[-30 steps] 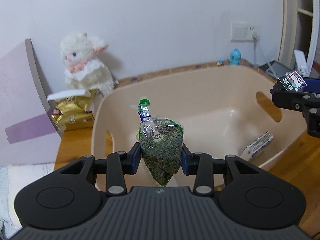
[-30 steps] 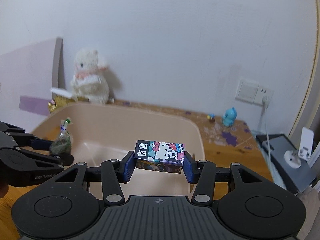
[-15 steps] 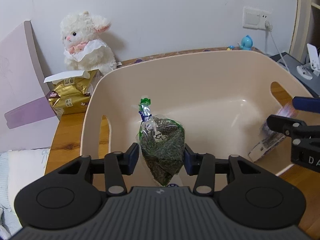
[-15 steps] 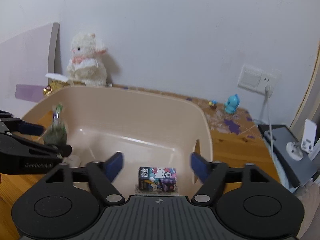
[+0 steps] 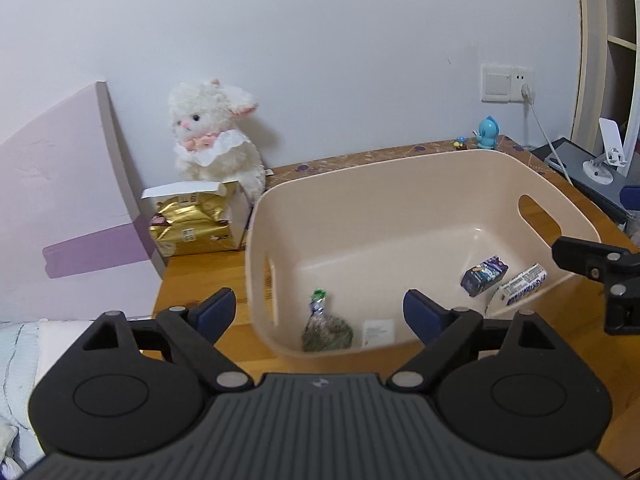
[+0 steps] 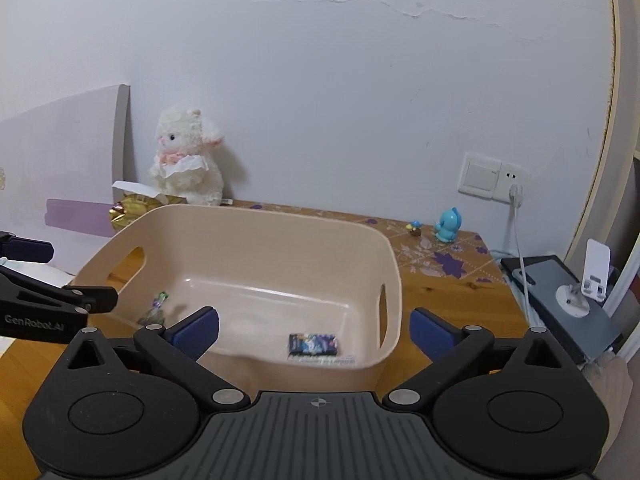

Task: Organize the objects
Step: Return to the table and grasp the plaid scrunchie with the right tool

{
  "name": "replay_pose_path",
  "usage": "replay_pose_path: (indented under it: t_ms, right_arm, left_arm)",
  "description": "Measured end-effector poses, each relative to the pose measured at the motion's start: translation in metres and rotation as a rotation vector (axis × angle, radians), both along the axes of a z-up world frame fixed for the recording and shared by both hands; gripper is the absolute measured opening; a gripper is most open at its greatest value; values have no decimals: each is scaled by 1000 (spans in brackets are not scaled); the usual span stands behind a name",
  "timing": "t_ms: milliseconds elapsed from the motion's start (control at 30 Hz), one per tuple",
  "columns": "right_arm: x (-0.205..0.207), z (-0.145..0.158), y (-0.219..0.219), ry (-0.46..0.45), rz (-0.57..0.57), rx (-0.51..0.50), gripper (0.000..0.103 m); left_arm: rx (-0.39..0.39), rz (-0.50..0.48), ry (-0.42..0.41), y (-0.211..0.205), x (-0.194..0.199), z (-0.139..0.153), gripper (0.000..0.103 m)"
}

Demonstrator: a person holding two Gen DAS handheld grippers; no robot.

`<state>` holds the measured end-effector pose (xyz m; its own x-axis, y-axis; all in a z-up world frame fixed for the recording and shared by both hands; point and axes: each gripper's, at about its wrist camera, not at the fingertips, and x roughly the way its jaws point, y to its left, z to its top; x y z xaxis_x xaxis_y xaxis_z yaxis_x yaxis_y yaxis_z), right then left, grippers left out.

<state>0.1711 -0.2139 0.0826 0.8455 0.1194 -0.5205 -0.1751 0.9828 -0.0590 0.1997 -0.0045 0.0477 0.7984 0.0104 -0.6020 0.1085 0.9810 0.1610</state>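
Observation:
A beige plastic bin stands on the wooden table. Inside lie a clear bag of dried green herbs, a small dark cartoon box, a white-and-purple packet and a white paper slip. My left gripper is open and empty above the bin's near rim. My right gripper is open and empty above the bin's right end; it also shows in the left wrist view.
A white plush lamb sits against the wall beside an open box with a gold bag. A pink board leans at left. A blue figurine, wall socket and phone stand are at right.
Both grippers opened and let go: the herb bag and the cartoon box dropped into the bin. Both grippers then pulled up and back from the bin.

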Motion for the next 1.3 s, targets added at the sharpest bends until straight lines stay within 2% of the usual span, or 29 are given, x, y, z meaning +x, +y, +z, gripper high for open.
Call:
replay_pose_path:
  t_ms: [133,300,600,700,767,867,933,967,1000,1100,1300]
  right_arm:
    - [-12,-8,1,29,12,8,103]
    - [-18,-30,8,111,29,35,103]
    - [-13,-79,38,274,106,42,103]
    - [-8,-94,48,316,124,35,100]
    - [-6,-102,52,344,137,40,95]
    - [-6,-107,55,361,160,57,75]
    - [-6,-107,55,370,174,65,49]
    - [-7,-107,55,374,182,68,42]
    - [-8,-107,54,377,189,73,28]
    - [-15,-104,51,357,186,40,20]
    - [-19,-99,30,338,152,9,17]
  left_arm:
    - [-9,9,0,12,-19,1,92]
    - [14,22,11,23,-38,-8,92]
    - [29,75,111,51,-47,-52,92]
    - [23,92,148,60,-47,-67,92]
    - [16,98,167,64,-46,-75,92]
    - [11,104,188,67,-46,-85,92]
    - [7,109,198,69,-46,-90,92]
    - [3,109,202,70,-45,-91,92]
    - [-2,110,205,71,-45,-93,92]
    - [-20,105,204,70,-43,-94,92]
    - [-75,76,184,61,-39,-91,92]
